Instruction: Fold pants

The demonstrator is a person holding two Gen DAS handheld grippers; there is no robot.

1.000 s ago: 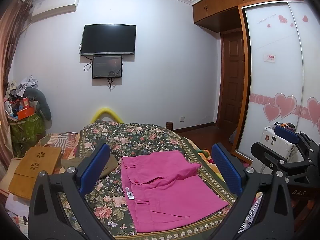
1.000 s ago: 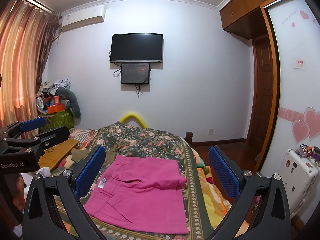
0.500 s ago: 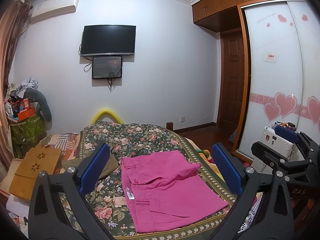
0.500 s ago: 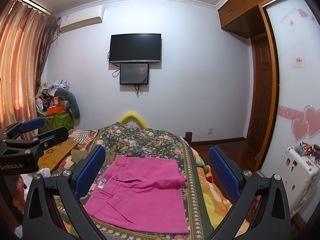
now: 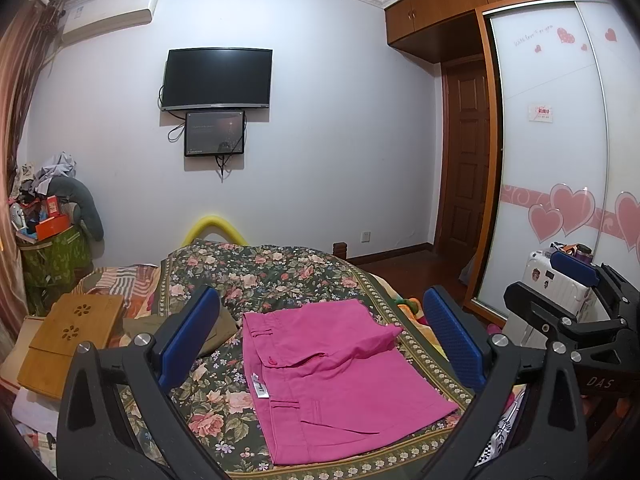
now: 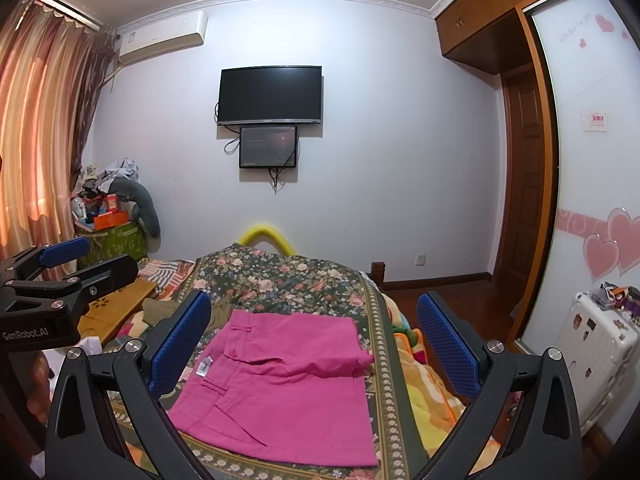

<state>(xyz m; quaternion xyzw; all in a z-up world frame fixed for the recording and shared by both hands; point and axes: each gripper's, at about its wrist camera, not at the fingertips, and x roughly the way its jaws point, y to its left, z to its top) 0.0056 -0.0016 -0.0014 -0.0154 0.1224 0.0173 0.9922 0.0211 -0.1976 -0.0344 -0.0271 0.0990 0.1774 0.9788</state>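
Note:
Bright pink pants (image 5: 332, 376) (image 6: 284, 384) lie folded into a compact rectangle on a dark floral bedspread (image 5: 260, 276) (image 6: 288, 280), waistband to the left with a white label showing. My left gripper (image 5: 320, 340) hangs above and in front of the pants, open, with nothing between its blue pads. My right gripper (image 6: 316, 340) is also open and empty, held clear of the cloth. Each gripper shows at the edge of the other's view: the right one (image 5: 576, 280) at far right, the left one (image 6: 60, 256) at far left.
A wooden lap tray (image 5: 68, 340) and an olive garment (image 5: 216, 328) lie left of the pants. A white suitcase (image 6: 596, 352) stands by the sliding wardrobe on the right. A cluttered green bin (image 5: 52, 256) sits in the left corner. A TV (image 5: 218, 78) hangs on the far wall.
Both views have shifted very slightly; the pants lie as before and both grippers stay open.

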